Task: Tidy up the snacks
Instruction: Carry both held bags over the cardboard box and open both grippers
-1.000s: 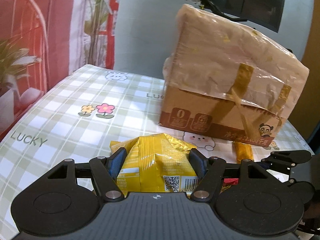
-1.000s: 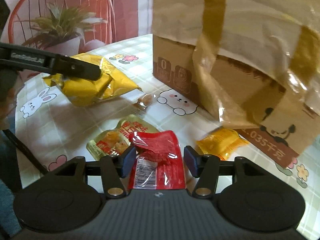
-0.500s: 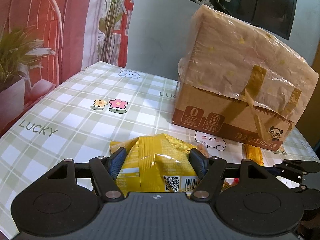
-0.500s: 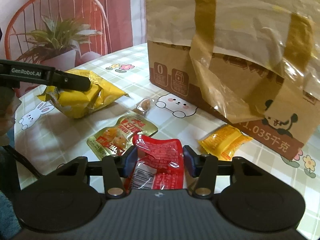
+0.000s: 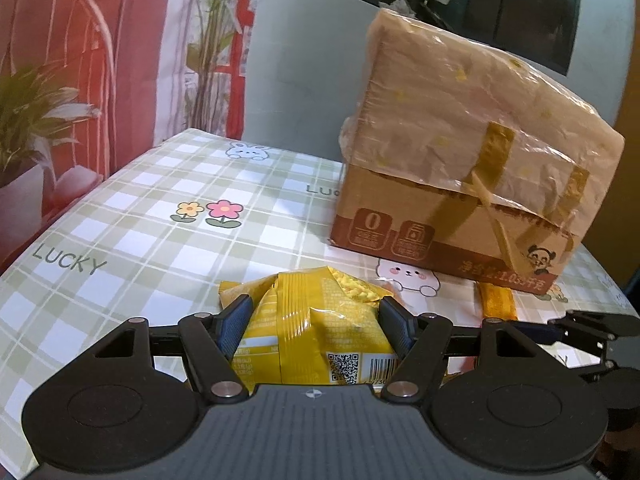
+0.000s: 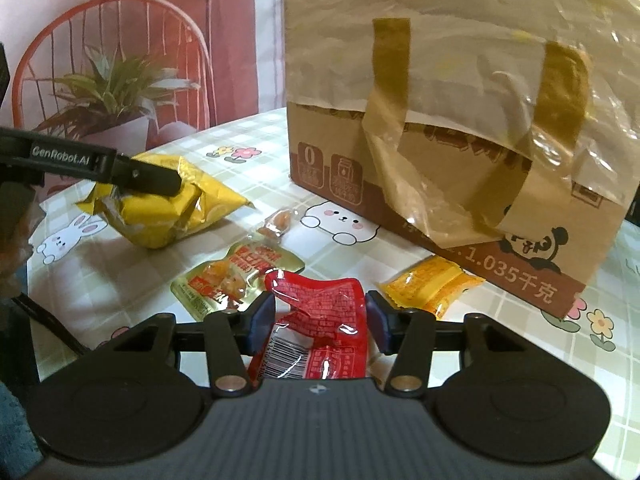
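Yellow bag sits clamped in the left gripper; the right gripper pinches a red pouch. Both hover near the table's front edge, the plastic-covered box behind, contents hidden

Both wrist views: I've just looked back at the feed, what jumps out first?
The big cardboard box, draped in a plastic bag with tan handles, dominates the far side of the checked tablecloth. Nearer, each gripper grips a snack: the left gripper is closed on a puffy yellow snack bag, the right gripper on a crumpled red packet. Loose between them and the box lie a gold pouch, an orange packet and a small wrapped candy.
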